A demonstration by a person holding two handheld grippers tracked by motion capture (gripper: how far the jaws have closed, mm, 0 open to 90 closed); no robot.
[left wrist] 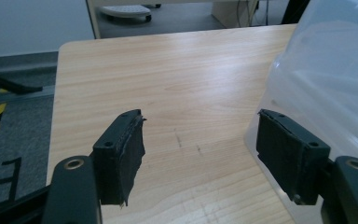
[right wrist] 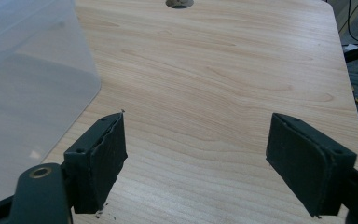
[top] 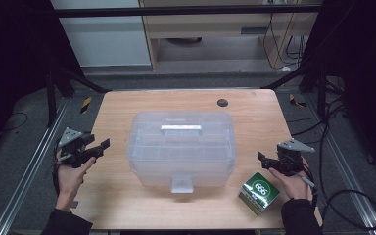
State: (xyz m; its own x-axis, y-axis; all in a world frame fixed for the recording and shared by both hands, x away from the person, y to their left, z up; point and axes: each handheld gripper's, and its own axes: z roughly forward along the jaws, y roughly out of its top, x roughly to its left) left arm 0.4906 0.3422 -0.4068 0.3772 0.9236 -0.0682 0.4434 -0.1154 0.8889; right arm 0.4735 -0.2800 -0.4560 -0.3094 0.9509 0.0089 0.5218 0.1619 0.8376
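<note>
Near edge: My two hands hold the grippers low over the tabletop (top: 127,196), one at each side, with the green carton (top: 259,192) sitting just beside my right hand at the front right corner.
Left gripper (top: 99,147): Jaws spread wide, nothing between them; in the left gripper view I see bare wood between the pads and the bin wall (left wrist: 326,79) just past the right-hand pad.
Right gripper (top: 266,159): Jaws also apart and empty; the right gripper view shows open wood grain ahead and the bin's rounded corner (right wrist: 32,70) off to its left.
Centre: The clear plastic bin (top: 181,147) stands upright in the middle of the tabletop, lid on, between my two grippers but apart from both.
Bin front: A small latch tab (top: 182,184) hangs at the near side, and a handle (top: 181,129) lies flat in the lid.
Handling, my reading: Looks empty, so light; thin walls will likely flex and the smooth plastic may slip under a hard pinch.
Where to hold, my reading: The latch tab for opening, or the lid handle or both side rims for lifting.
Far edge: A dark cable hole (top: 223,103) marks the back of the tabletop.
</note>
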